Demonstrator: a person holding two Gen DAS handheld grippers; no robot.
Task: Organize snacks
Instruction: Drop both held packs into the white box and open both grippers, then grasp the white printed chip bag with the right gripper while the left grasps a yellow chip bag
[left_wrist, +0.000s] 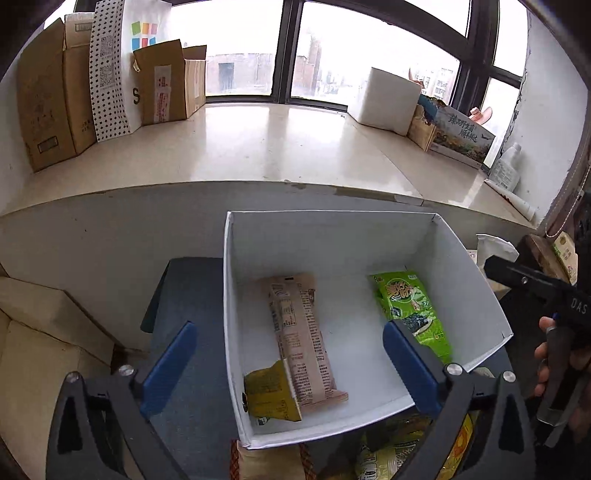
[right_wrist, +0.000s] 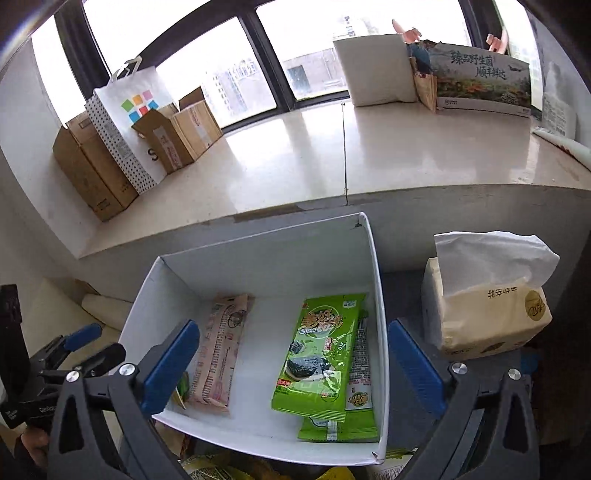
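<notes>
The left gripper (left_wrist: 290, 365) stands with its blue pads spread wide and nothing between them pressed or held; it hangs over the near left corner of a white box (left_wrist: 469, 266), one pad outside the box wall above the dark blue surface (left_wrist: 192, 295), the other over the box floor. The right gripper (right_wrist: 293, 365) is likewise spread wide and holds nothing, one pad over the inside of the box near its left wall, the other outside the right wall. In the right wrist view the left gripper shows at the lower left edge, held by a hand (right_wrist: 33, 445); in the left wrist view the right gripper's black body shows at the right edge with fingers wrapped round its handle. Inside the box, a long pinkish-tan snack packet (left_wrist: 303, 339) lies lengthwise on the left, its near end resting over a small yellow packet (left_wrist: 271, 397). On the right side a green seaweed packet (right_wrist: 319, 347) lies on top of other packets, one more green one showing beneath its near end. More loose snacks (left_wrist: 391, 454) lie just in front of the box. A tissue pack (right_wrist: 487, 306) sits just to the right of the box. Beyond runs a pale windowsill (right_wrist: 295, 162) bearing cardboard boxes (left_wrist: 48, 110) and a dotted paper bag (right_wrist: 125, 122).
</notes>
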